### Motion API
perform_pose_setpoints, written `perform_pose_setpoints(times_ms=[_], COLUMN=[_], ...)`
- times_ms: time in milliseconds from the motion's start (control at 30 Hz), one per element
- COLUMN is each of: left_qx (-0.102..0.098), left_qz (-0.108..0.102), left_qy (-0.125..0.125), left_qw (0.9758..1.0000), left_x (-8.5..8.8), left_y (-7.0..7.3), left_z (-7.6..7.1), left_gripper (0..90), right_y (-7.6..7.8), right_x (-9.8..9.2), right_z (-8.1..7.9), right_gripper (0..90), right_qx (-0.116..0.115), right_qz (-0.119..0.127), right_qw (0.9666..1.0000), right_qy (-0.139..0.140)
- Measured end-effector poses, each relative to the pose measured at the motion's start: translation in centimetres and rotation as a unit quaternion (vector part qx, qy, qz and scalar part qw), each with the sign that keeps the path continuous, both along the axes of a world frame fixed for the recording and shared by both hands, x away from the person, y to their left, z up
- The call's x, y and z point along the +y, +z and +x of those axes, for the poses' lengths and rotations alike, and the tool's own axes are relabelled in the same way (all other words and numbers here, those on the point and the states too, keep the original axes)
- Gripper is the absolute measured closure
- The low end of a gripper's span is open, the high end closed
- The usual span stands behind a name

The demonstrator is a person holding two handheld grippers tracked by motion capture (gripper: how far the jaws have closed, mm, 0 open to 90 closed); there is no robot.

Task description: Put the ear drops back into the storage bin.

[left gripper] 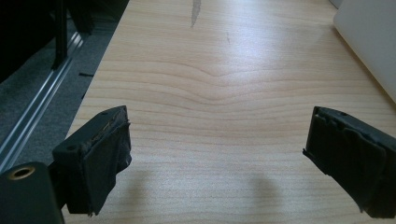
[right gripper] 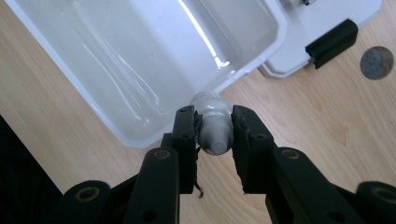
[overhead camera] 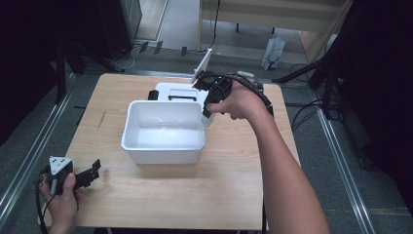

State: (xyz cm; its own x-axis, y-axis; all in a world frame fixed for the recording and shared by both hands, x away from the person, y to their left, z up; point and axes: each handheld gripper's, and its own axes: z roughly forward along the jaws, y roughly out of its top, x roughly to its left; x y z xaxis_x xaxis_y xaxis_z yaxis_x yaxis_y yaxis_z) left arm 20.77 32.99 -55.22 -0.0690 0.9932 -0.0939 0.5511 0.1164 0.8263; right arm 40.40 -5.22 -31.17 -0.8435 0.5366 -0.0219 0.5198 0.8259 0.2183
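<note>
While the right hand-held gripper (right gripper: 214, 133) hangs at the lower middle of its own view, its jaws are clamped on a small white light bulb (right gripper: 213, 126), whose rounded end touches or just overlaps the rim of the white tub (right gripper: 140, 56). Seen from the high view, that tub sits mid-frame on the wooden worktop (overhead camera: 234, 195), with a white lidded device (overhead camera: 178, 91) just behind it. At lower left, the left hand-held gripper (overhead camera: 90, 173) rests with jaws spread wide, gripping nothing.
</note>
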Motion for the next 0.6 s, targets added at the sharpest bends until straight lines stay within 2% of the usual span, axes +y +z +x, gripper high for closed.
perform_pose_setpoints(times_ms=[267,500,600], left_qx=[0.001,0.001,0.0], left_qz=[-0.002,-0.003,-0.003], left_qy=[0.0,-0.001,-0.001], left_qw=[1.0,1.0,1.0], left_x=[0.0,0.0,0.1], left_y=[0.0,0.0,0.0], left_z=[0.0,0.0,0.0], left_gripper=[7.6,7.6,7.6], right_y=[-0.9,-2.2,-3.0], right_x=[2.1,2.9,3.0], right_z=[0.3,0.8,0.9], right_gripper=[72.4,72.3,72.3], right_qx=[0.006,-0.001,-0.007], right_qz=[0.005,-0.005,-0.013], right_qw=[0.9997,0.9993,0.9982], right_qy=[0.022,0.038,0.058])
